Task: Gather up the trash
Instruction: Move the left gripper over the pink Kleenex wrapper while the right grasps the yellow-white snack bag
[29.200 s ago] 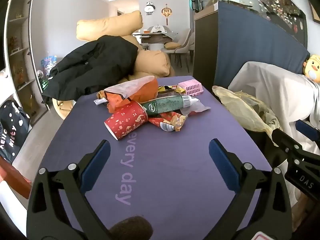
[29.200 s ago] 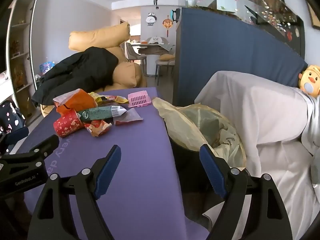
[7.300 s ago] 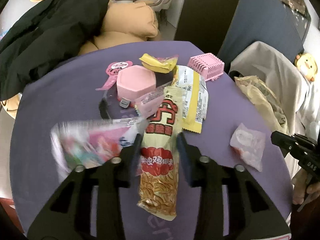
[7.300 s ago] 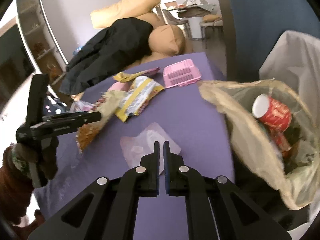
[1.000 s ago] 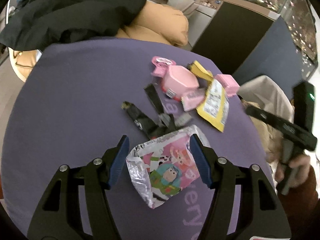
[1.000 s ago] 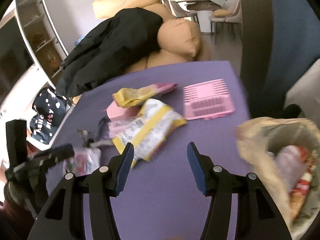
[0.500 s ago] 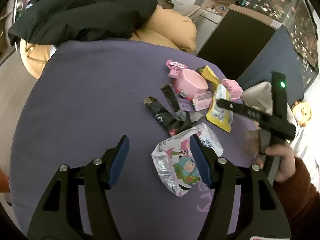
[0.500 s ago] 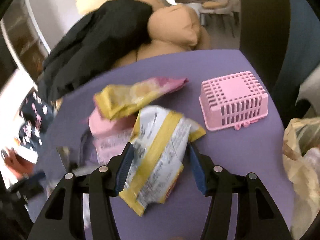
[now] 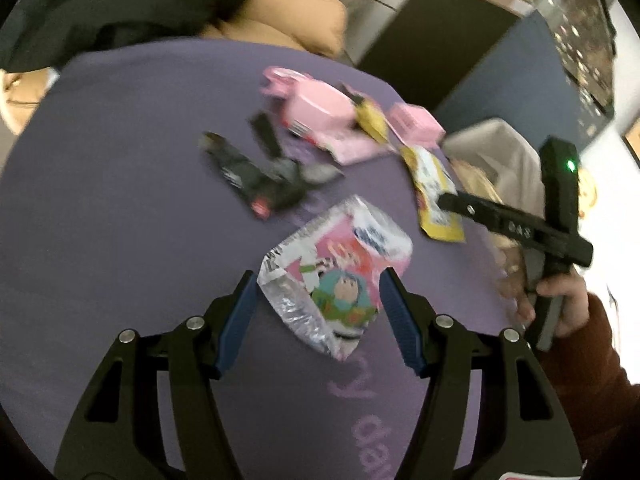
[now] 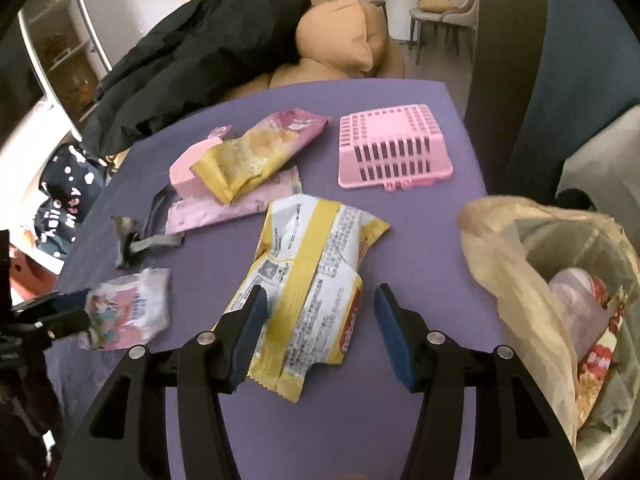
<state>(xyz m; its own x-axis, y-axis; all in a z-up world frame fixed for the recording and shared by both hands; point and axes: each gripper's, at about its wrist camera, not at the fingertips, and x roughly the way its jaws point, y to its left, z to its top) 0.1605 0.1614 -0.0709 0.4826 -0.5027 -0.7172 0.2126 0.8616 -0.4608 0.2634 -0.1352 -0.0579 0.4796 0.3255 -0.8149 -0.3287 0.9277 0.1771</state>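
Note:
My left gripper (image 9: pixel 318 292) is open, its jaws on either side of a pink cartoon foil wrapper (image 9: pixel 336 272) lying on the purple table (image 9: pixel 120 208). My right gripper (image 10: pixel 318 304) is open around the near end of a yellow-and-white snack bag (image 10: pixel 312 276). The cartoon wrapper also shows in the right wrist view (image 10: pixel 126 312), with the left gripper's fingertips (image 10: pixel 68 300) at it. The trash bin with a yellowish bag (image 10: pixel 540 292) stands at the table's right edge and holds trash.
Further back lie a yellow-pink snack bag (image 10: pixel 256 152), a pink flat pack (image 10: pixel 236 200), a pink box (image 9: pixel 316 108), dark wrappers (image 9: pixel 256 176) and an upturned pink basket (image 10: pixel 392 148). Cushions and a black coat (image 10: pixel 200 52) lie beyond the table.
My left gripper has moved forward so the cartoon wrapper lies between its jaws. My right gripper has come down over the yellow-and-white snack bag, which now lies between its jaws.

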